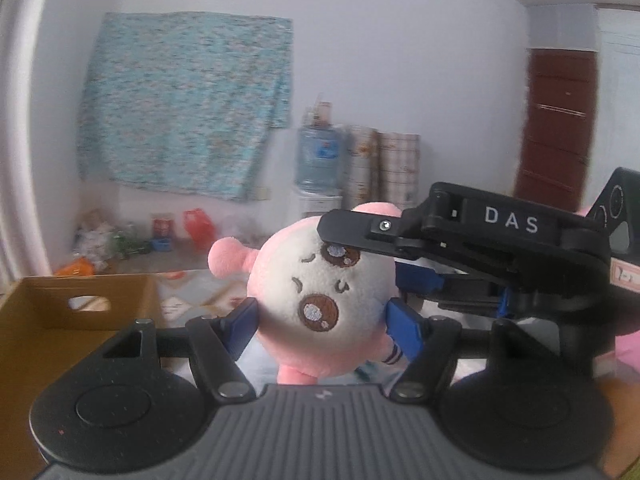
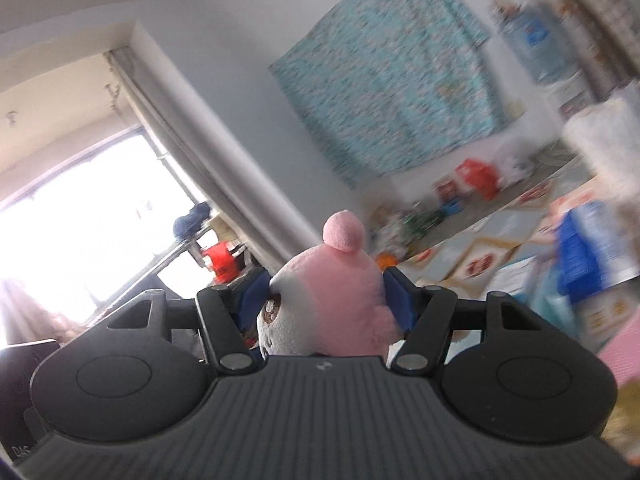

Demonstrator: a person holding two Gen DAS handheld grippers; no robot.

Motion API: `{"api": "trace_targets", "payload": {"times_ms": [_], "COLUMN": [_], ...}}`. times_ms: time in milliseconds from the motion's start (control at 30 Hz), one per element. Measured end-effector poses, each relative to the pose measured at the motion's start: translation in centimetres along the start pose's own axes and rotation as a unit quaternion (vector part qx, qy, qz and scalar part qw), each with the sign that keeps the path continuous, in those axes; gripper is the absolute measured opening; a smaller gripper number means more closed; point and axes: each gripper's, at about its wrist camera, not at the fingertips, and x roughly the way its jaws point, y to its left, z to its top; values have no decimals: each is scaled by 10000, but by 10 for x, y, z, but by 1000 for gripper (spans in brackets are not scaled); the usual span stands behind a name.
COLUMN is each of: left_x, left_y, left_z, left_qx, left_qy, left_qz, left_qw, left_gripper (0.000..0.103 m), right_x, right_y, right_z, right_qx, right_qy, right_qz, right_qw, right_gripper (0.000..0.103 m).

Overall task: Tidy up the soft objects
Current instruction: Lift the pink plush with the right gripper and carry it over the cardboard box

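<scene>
Nearest to me, my left gripper (image 1: 322, 326) has its two blue-padded fingers (image 1: 240, 330) pressed against the sides of a round plush toy (image 1: 320, 292), which is held up in the air; the fabric is fleecy, white on the face and pink round the edge, with two embroidered brown eyes and one pink knob sticking out to its left. My right gripper (image 2: 328, 298) clamps the same plush toy (image 2: 340, 296) from another side, its own two blue fingers (image 2: 400, 300) sunk into the pink fuzz, the knob pointing upward in that view. From the left wrist I see the right gripper's (image 1: 404, 276) matte black plastic body crossing over the toy's top. Just beyond, at lower left, one brown cardboard box (image 1: 76, 312) stands open, smooth-walled with an oval handle cutout. Farther off, one clear blue water bottle (image 1: 320, 156) sits on a dispenser, and one teal patterned cloth (image 1: 180, 108) hangs flat on the pale wall.
</scene>
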Motion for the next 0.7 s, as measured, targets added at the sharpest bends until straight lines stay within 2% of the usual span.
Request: {"api": "trace_targets", "payload": {"times_ms": [333, 700], "left_x": [-26, -28], "left_y": [90, 162], "left_z": [15, 23], "left_qx": [-290, -475], "left_qy": [73, 359], "left_qz": [895, 1346], "left_qw": [9955, 9891], "left_gripper": [71, 71], "right_x": [105, 194], "right_y": [68, 113], "right_z": [-28, -48], "right_qx": [164, 352], "right_qy": [869, 1505], "right_qz": [694, 859], "right_qw": [9937, 9842], "right_gripper": [63, 64]}}
